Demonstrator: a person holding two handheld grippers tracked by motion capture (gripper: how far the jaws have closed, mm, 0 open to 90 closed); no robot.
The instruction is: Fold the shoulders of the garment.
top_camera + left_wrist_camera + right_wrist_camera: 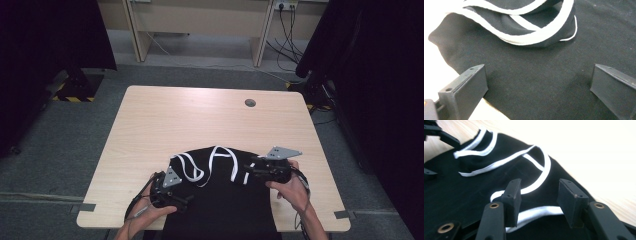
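half the black garment (220,205) cut off

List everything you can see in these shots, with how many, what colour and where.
Garment: one, black with white trim, near edge of the table, partly hanging over it.
Table: one, light wood.
Cable hole: one, grey, far right of the tabletop.
Desk: one, beige, behind the table.
Wall cables: several, black, far right.
Left gripper: one, black, fingers open over the garment.
Right gripper: one, black, fingers open astride a white trim strip.
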